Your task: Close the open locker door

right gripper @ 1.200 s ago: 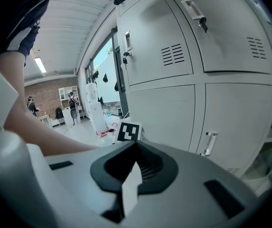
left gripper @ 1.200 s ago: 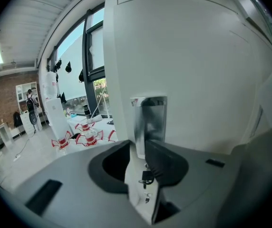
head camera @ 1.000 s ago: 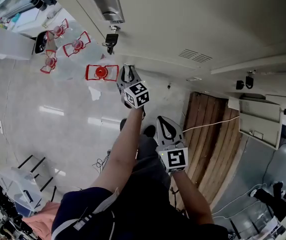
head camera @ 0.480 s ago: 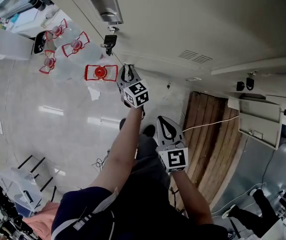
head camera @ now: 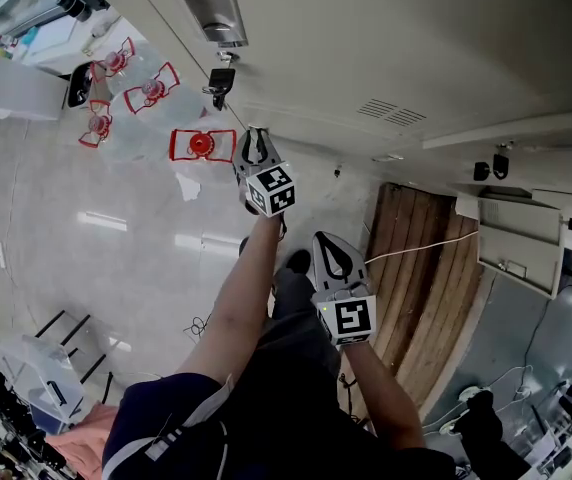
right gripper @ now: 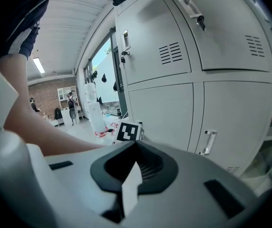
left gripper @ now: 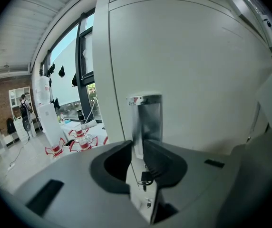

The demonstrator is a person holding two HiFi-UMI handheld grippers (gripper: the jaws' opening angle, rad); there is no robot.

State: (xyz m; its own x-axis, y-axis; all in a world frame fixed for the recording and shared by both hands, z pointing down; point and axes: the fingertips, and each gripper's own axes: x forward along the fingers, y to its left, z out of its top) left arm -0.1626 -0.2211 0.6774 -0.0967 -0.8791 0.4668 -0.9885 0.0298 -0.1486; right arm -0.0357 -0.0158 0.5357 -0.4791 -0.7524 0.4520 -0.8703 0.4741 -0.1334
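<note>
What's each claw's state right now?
Left claw: open only a crack, nothing between its jaws, pointed at the locker door.
Right claw: closed, empty.

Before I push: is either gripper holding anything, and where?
Nothing held: left gripper slightly open facing the white metal locker door, right gripper empty.

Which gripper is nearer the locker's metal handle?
Left. The left gripper points at the metal handle, close ahead of its jaws; the right gripper hangs back, nearer the person's body.
</note>
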